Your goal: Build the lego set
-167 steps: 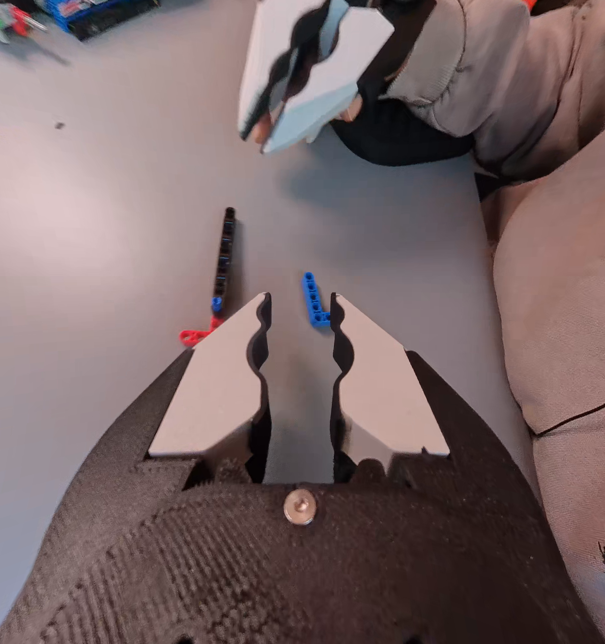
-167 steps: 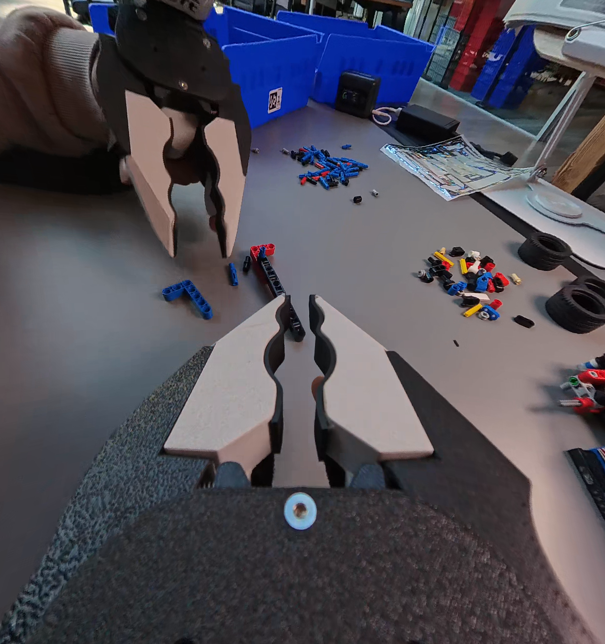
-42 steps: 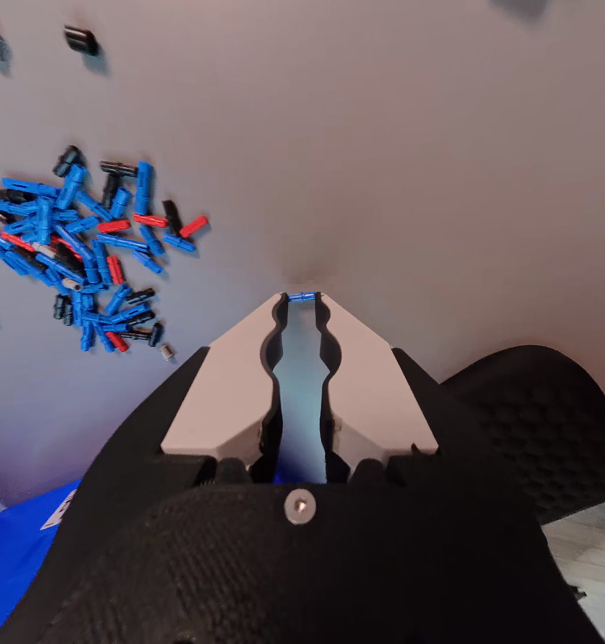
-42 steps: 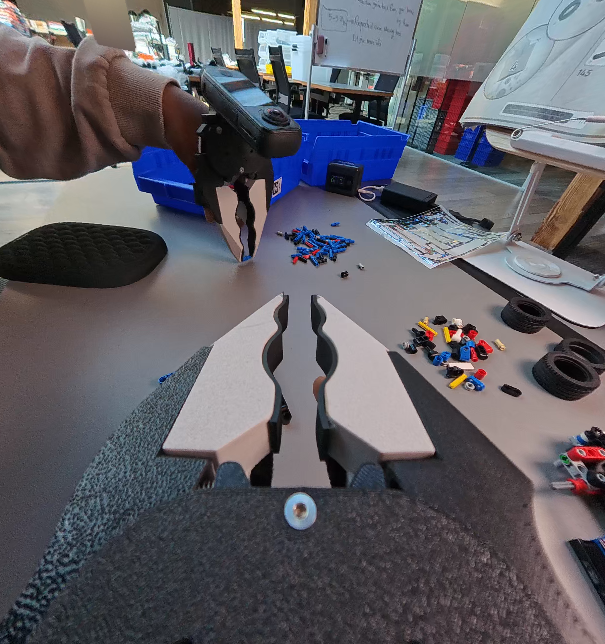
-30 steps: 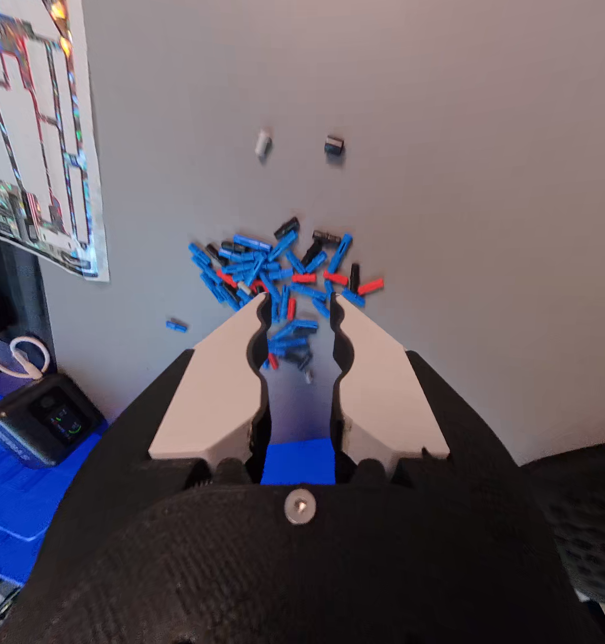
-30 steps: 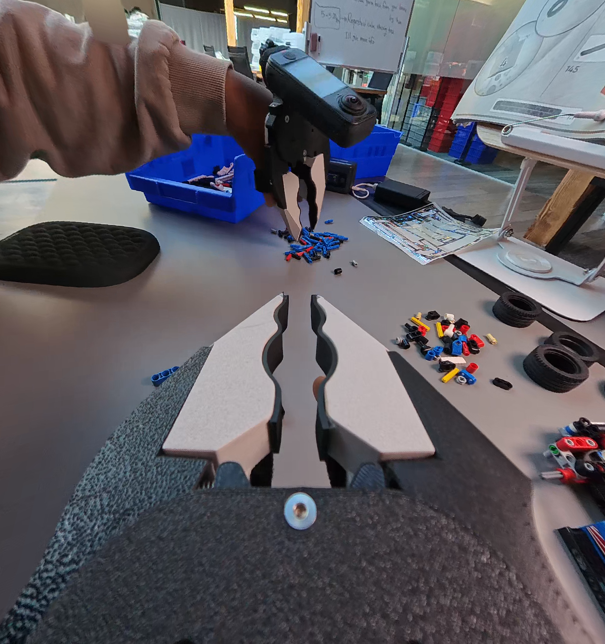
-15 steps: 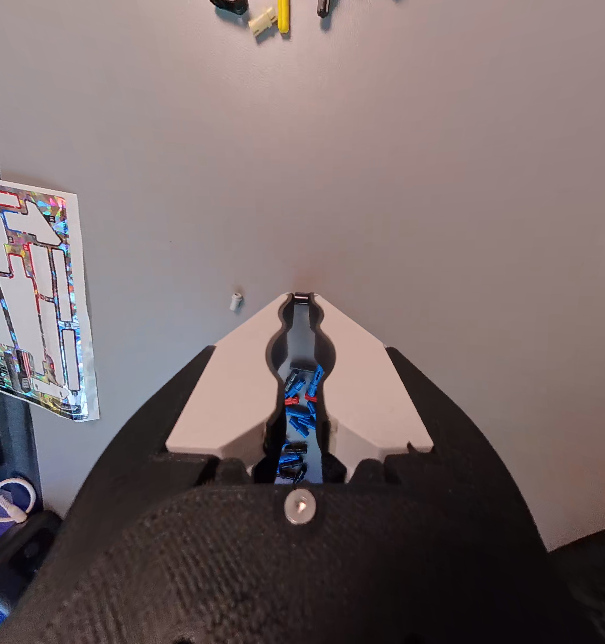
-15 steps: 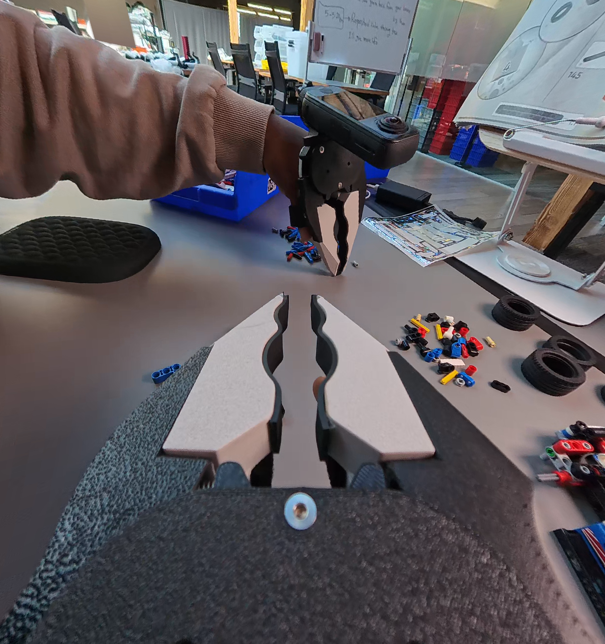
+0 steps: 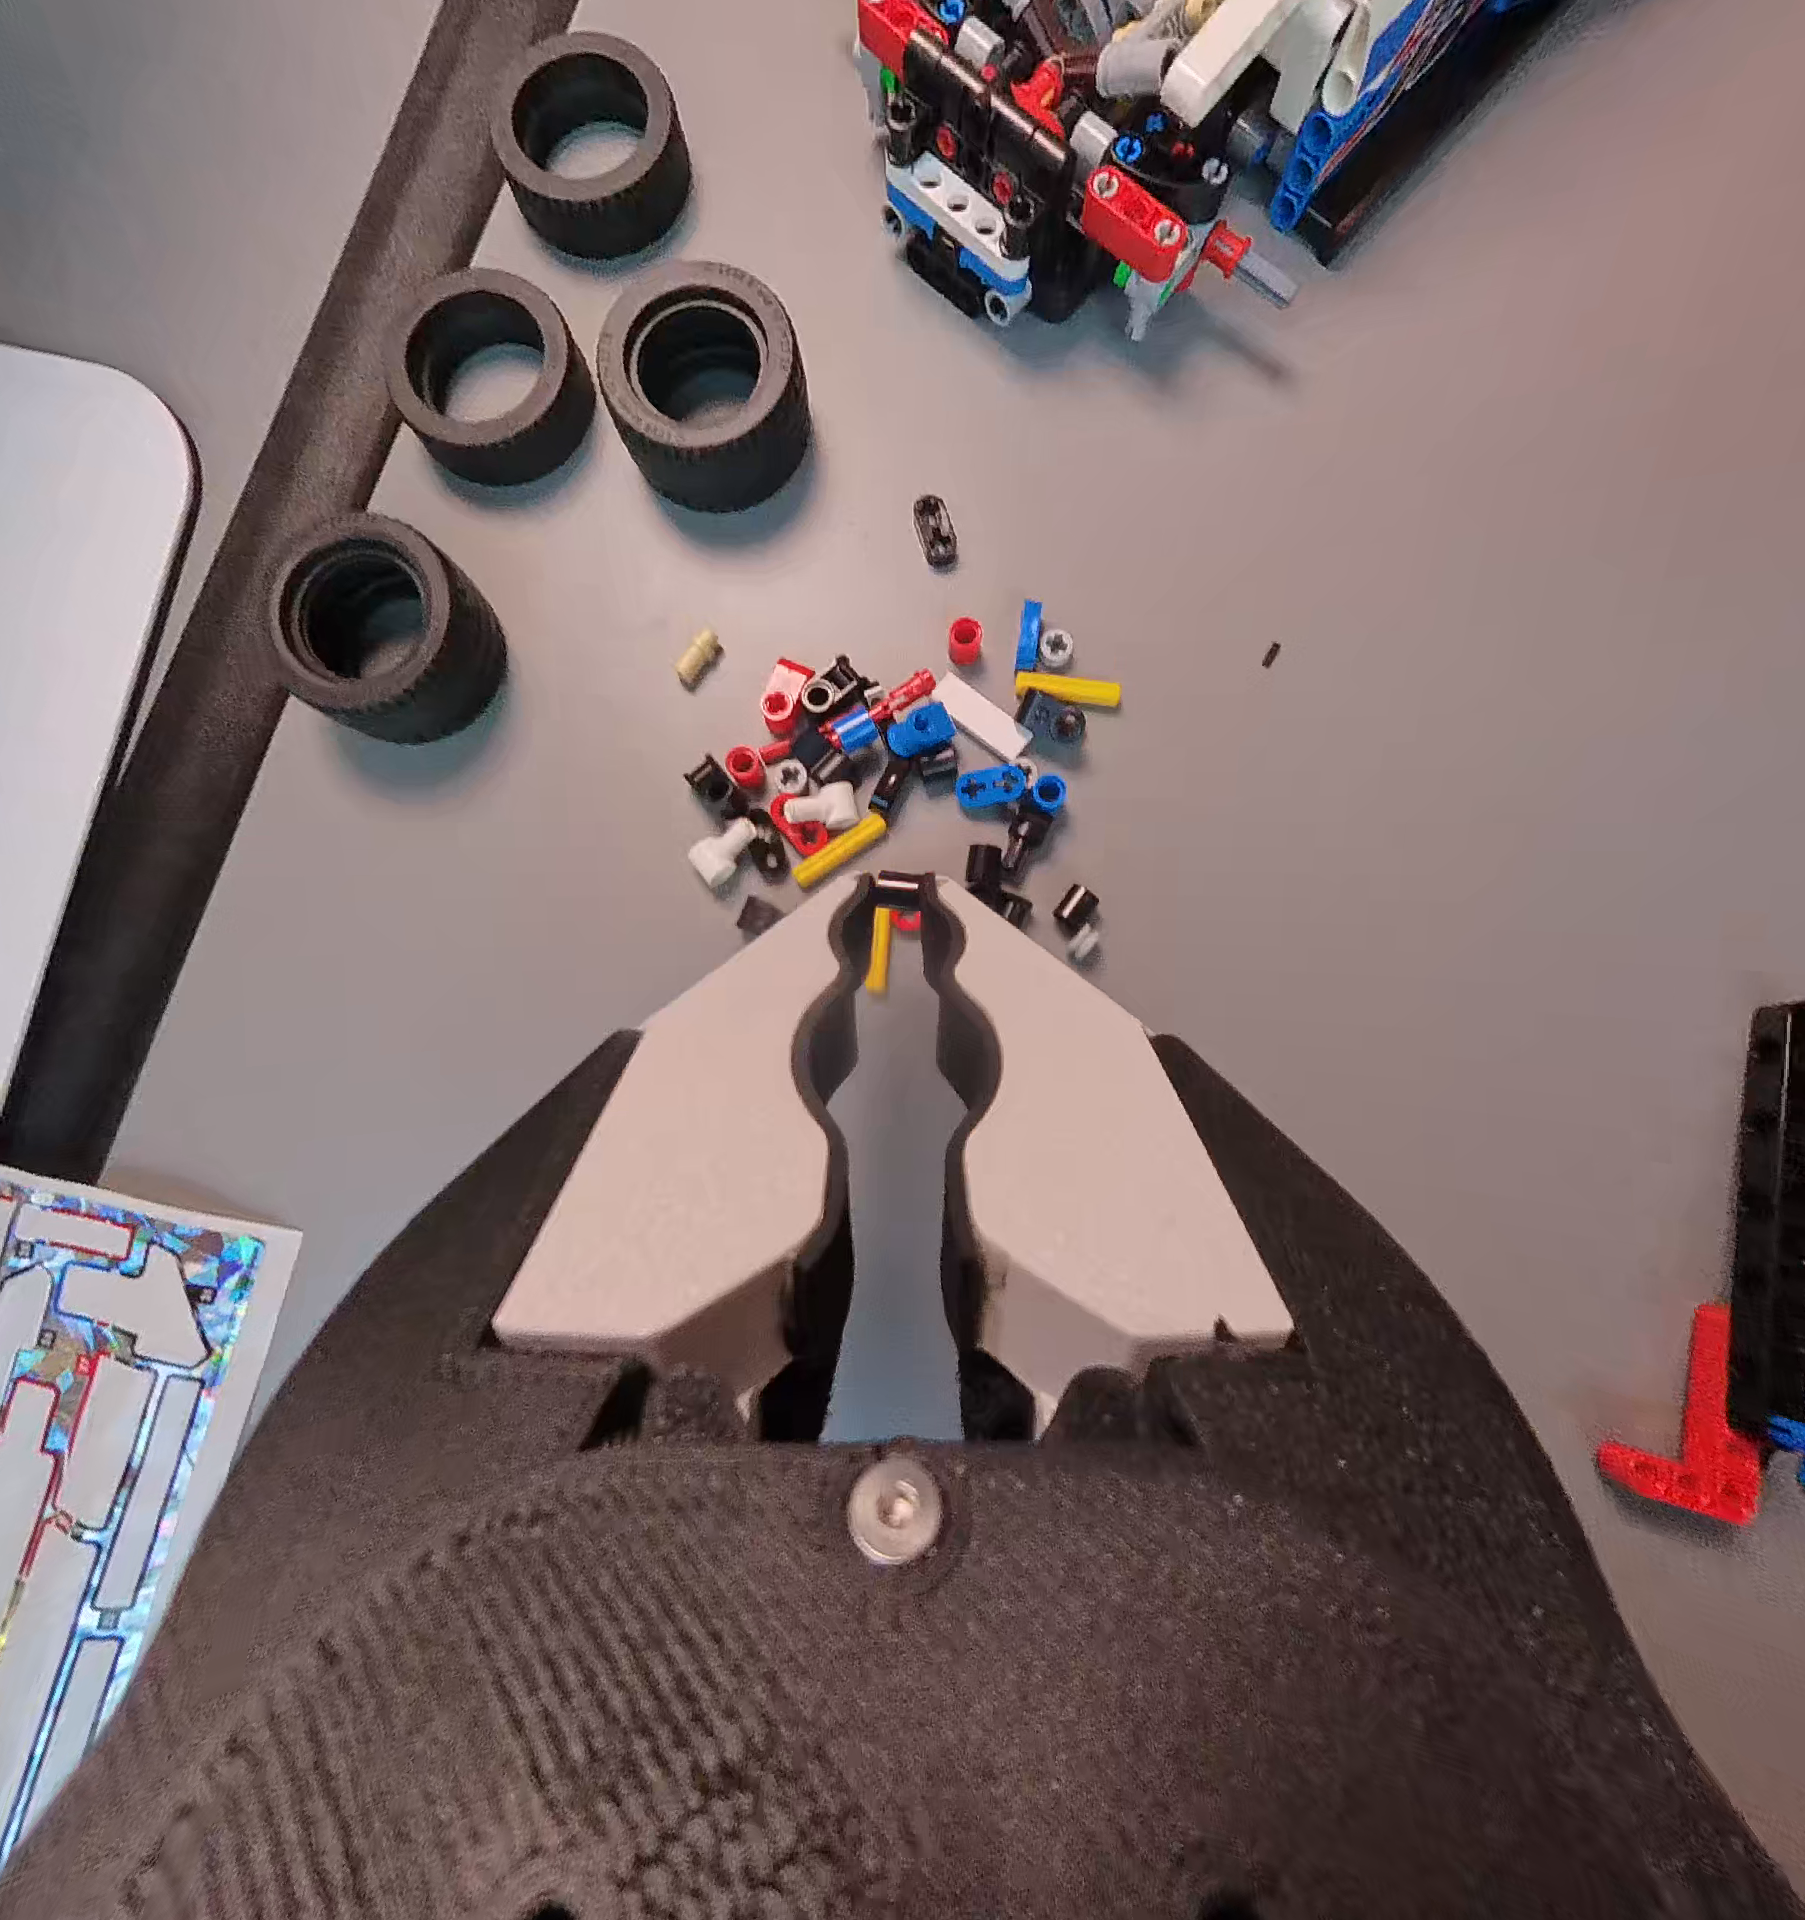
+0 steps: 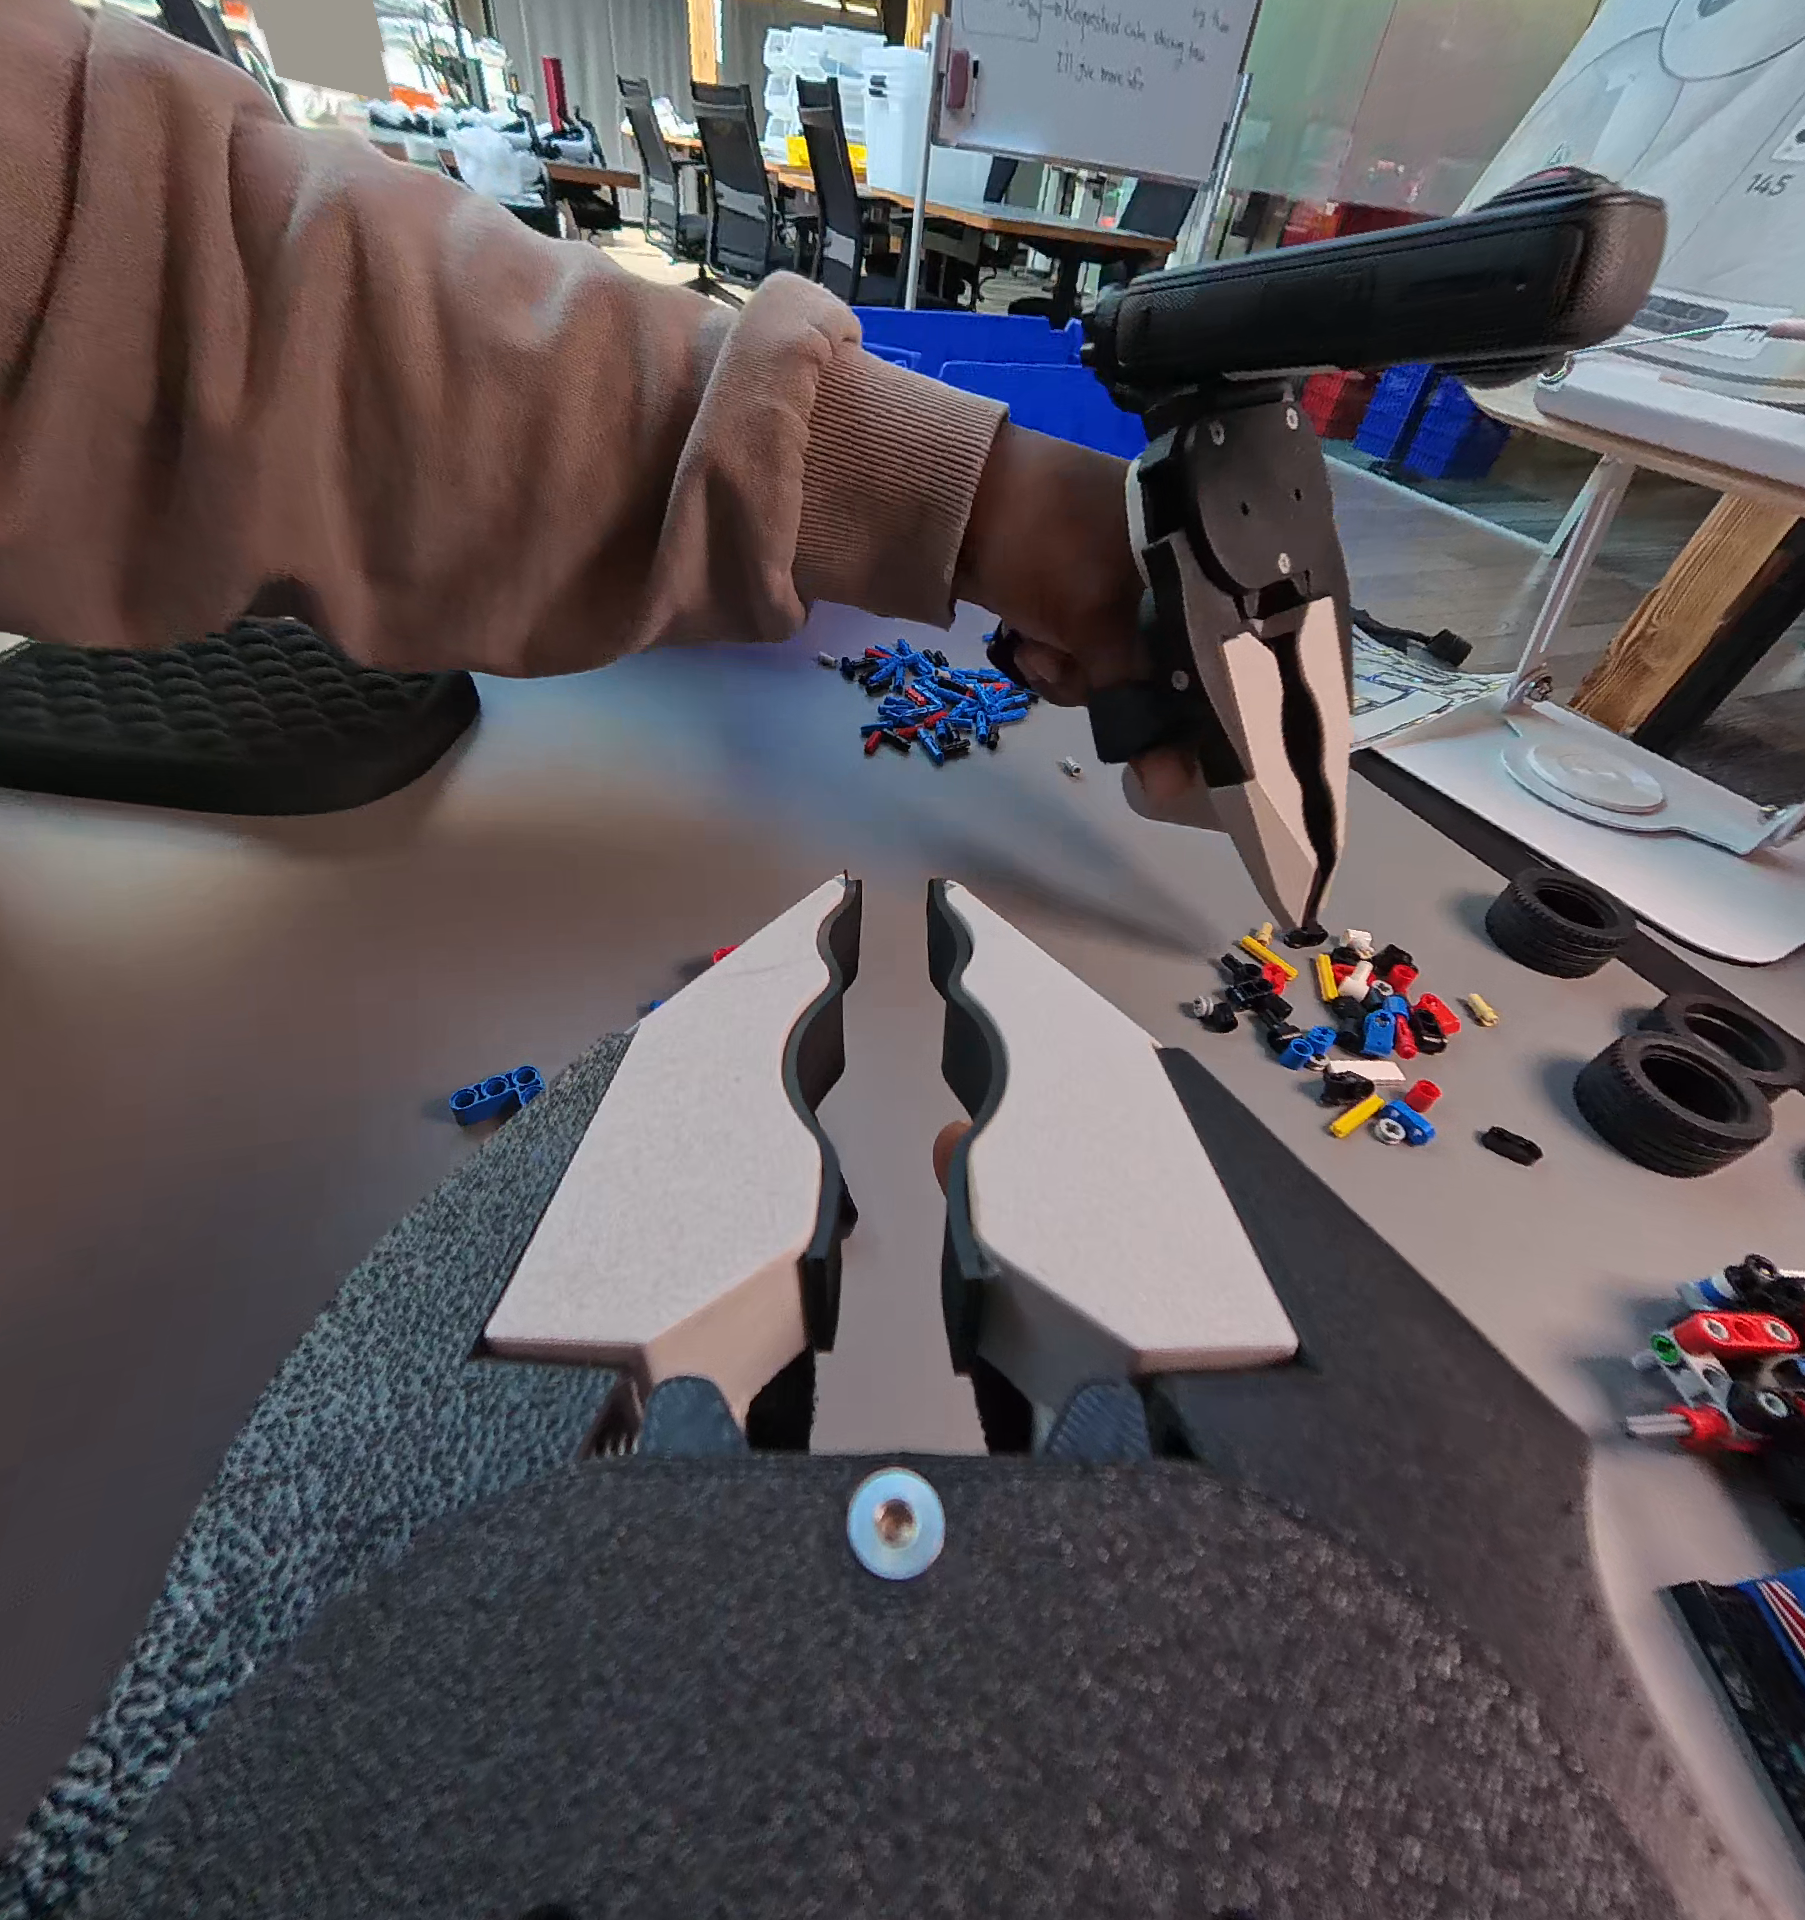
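Observation:
My left gripper (image 9: 898, 891) is shut on a small black piece (image 9: 898, 886) at its tips, just above the near edge of a pile of mixed small parts (image 9: 877, 758). The right wrist view shows it (image 10: 1303, 925) pointing down at that pile (image 10: 1334, 1023). My right gripper (image 10: 893, 888) is empty, its jaws a narrow gap apart, low over bare table. The partly built car (image 9: 1064, 156) sits beyond the pile. A black beam with a red L piece and blue pin (image 9: 1781, 1216) lies to the right.
Several black tyres (image 9: 700, 384) lie left of the pile, beside a dark strip and a white stand base (image 9: 36, 675). A sticker sheet (image 9: 67, 1434) lies lower left. A pile of blue pins (image 10: 929, 707), a blue short beam (image 10: 498, 1093) and a black pad (image 10: 202, 717) show in the right wrist view. The tips of one gripper are about 20 cm away from the tips of the other.
My left gripper opened over the blue pin pile, shut on a small black piece, then carried it across to the mixed parts pile. My right gripper has stayed put.

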The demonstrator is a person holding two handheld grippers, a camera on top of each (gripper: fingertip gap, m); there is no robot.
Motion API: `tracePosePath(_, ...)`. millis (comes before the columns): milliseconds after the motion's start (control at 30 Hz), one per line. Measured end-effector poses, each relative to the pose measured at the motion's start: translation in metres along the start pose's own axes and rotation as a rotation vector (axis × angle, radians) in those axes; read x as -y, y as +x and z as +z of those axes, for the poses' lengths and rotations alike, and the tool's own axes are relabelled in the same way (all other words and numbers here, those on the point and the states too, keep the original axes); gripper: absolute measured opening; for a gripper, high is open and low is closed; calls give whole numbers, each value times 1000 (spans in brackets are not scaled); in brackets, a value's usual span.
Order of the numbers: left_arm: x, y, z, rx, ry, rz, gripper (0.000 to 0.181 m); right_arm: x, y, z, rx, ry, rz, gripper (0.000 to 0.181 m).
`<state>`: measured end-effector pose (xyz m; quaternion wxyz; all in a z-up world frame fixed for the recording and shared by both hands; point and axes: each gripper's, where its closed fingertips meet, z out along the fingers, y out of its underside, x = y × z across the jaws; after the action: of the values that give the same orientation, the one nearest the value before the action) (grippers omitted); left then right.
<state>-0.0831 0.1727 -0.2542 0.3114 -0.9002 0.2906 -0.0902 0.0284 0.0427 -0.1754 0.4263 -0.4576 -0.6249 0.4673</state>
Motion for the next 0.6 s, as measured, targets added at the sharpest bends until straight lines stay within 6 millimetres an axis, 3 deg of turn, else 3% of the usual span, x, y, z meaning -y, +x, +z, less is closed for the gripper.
tracePosePath(33,4,0,2,3,11,6,8,0,-1,0,1,1,-2,11)
tracePosePath(133,16,-2,-6,2,73,-3,23,1,-3,0,5,-2,-14,11)
tracePosePath(300,12,-23,-50,52,138,-31,28,3,-9,1,18,-1,-40,11)
tracePosePath(367,-3,-37,-70,91,94,-37,26,2,-11,2,21,-7,-45,11)
tracePosePath(467,-44,-54,-91,112,-79,-58,22,1,-12,3,29,-10,-38,11)
tracePosePath(600,-102,-58,-93,75,-297,-76,19,-2,-13,5,34,-19,-34,11)
